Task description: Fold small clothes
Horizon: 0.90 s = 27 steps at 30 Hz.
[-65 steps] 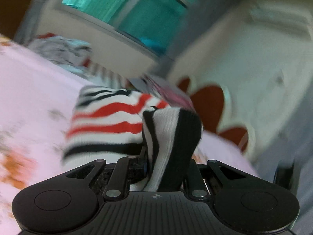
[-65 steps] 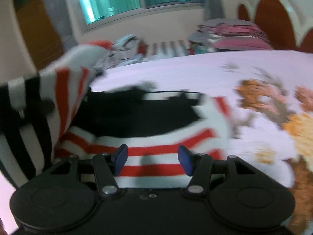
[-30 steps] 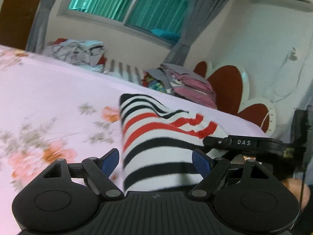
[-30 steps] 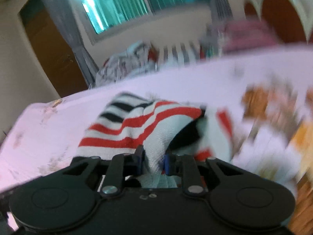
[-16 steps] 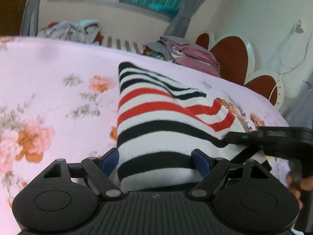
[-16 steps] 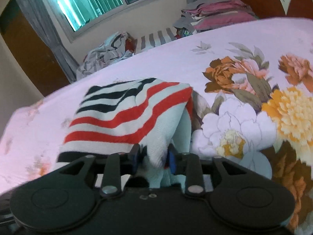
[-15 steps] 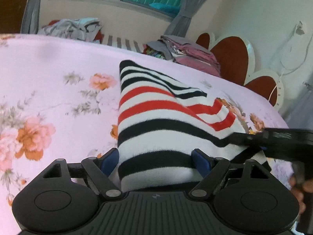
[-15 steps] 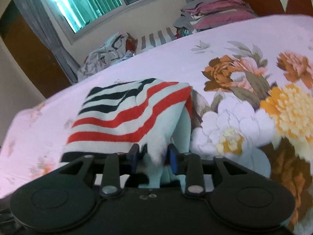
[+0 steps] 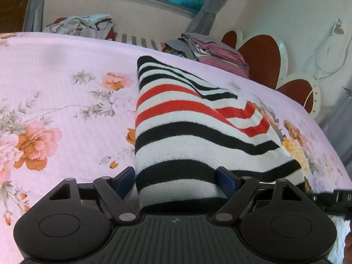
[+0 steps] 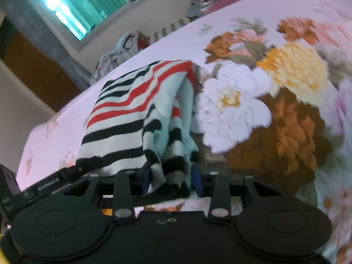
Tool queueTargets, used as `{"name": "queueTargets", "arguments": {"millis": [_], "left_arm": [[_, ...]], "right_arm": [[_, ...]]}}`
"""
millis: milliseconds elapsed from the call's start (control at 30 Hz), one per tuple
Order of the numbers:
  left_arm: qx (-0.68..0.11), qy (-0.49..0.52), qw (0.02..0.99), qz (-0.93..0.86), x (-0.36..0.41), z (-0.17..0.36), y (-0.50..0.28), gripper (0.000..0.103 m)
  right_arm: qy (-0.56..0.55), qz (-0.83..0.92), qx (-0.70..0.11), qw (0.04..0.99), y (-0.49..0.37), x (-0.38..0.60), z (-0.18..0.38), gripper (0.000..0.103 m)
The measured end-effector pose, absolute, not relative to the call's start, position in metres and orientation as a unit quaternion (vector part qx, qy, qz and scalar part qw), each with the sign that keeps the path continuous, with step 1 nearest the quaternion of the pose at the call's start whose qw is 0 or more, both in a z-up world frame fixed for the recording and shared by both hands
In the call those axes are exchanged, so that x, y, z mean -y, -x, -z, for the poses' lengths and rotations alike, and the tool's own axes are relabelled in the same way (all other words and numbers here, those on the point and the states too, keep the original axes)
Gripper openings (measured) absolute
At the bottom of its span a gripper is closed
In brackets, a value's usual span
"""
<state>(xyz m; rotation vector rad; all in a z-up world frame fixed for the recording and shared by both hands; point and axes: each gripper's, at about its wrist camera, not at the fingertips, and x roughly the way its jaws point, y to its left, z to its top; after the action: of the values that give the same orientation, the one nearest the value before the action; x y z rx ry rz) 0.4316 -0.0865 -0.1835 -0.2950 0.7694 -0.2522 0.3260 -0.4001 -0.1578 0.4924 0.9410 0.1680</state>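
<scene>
my left claw [image 9: 176,179] sits low in the left wrist view with its blue-padded fingers [image 9: 124,181] spread wide, released; the near edge of the folded black, white and red striped knit garment [image 9: 189,132] lies between them, and i cannot tell whether either pad touches the knit. the garment lies on the pink floral bedsheet [image 9: 55,83], running from bottom centre up toward mid-frame, with a folded layer angled across its right side.

my right claw [image 10: 172,181] is clenched on a bunched corner of the same striped garment [image 10: 132,114], the fabric gathered into folds between the narrow gap of my blue fingertips [image 10: 195,180]. in this view the garment fills centre left, and large printed flowers on the sheet [image 10: 286,22] blur across the right.

at the far edge of the bed, upper centre of the left view, a stack of folded pink and grey clothes [image 9: 211,48] rests, with a rumpled heap of pale clothing [image 9: 83,25] at upper left. the red and white scalloped headboard [image 9: 261,59] is at right.
</scene>
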Motion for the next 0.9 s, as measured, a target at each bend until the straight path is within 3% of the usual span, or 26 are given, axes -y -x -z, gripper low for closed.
{"name": "queueTargets", "arguments": {"millis": [200, 300, 467, 833, 900], "left_arm": [[-0.382, 0.143, 0.904, 0.128, 0.084, 0.184, -0.433, 0.080], [-0.378, 0.152, 0.905, 0.126, 0.078, 0.171, -0.432, 0.080], [-0.365, 0.164, 0.909, 0.120, 0.072, 0.151, -0.447, 0.080], [-0.376, 0.167, 0.907, 0.088, 0.086, 0.163, -0.499, 0.080], [-0.383, 0.162, 0.905, 0.085, 0.086, 0.174, -0.499, 0.080]], "right_arm": [[-0.310, -0.076, -0.473, 0.821, -0.325, 0.420, 0.178, 0.029], [-0.232, -0.078, -0.461, 0.853, -0.324, 0.408, 0.150, 0.048], [-0.205, -0.074, -0.426, 0.878, -0.345, 0.404, 0.123, 0.062], [-0.222, -0.021, -0.443, 0.868, -0.428, 0.391, 0.148, 0.062], [-0.236, -0.024, -0.445, 0.864, -0.436, 0.390, 0.153, 0.046]]}}
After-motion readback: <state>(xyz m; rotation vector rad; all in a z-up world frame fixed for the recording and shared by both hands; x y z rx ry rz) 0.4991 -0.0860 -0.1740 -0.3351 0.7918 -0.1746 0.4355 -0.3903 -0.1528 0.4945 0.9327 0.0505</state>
